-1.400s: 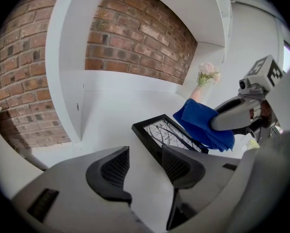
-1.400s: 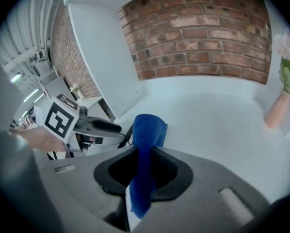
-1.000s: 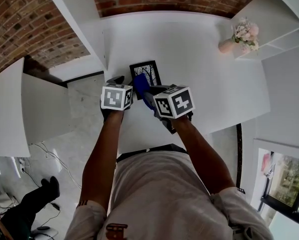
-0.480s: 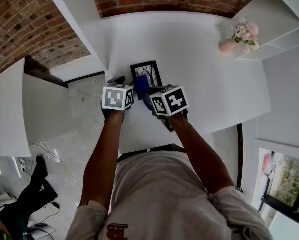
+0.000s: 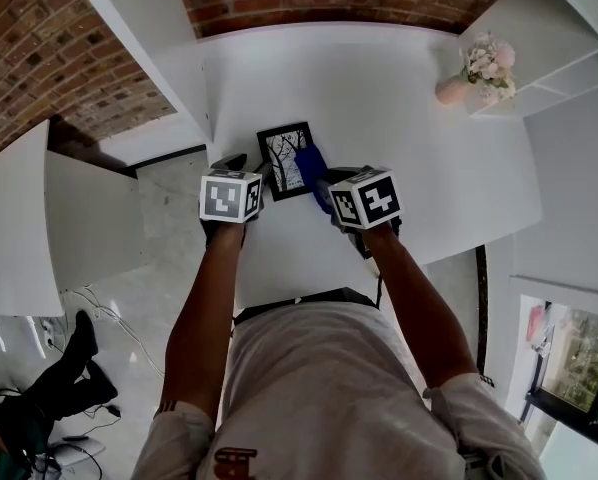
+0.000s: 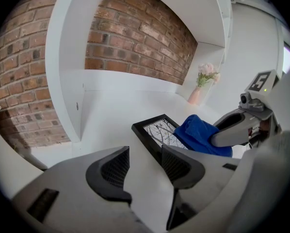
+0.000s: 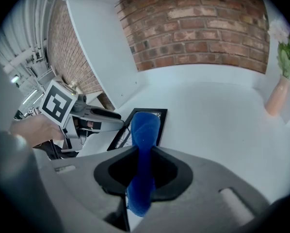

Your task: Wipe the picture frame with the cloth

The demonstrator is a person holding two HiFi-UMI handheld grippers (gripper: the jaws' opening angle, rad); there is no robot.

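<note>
Picture frame (image 5: 284, 158) lies flat near the white table's (image 5: 409, 128) left edge, with bare tabletop to its right and beyond it. The left gripper (image 6: 142, 166), jaws apart, sits by its near corner. The right gripper (image 7: 142, 171), clamped on the blue cloth (image 7: 144, 130), has slid rightward to the frame's right edge.
</note>
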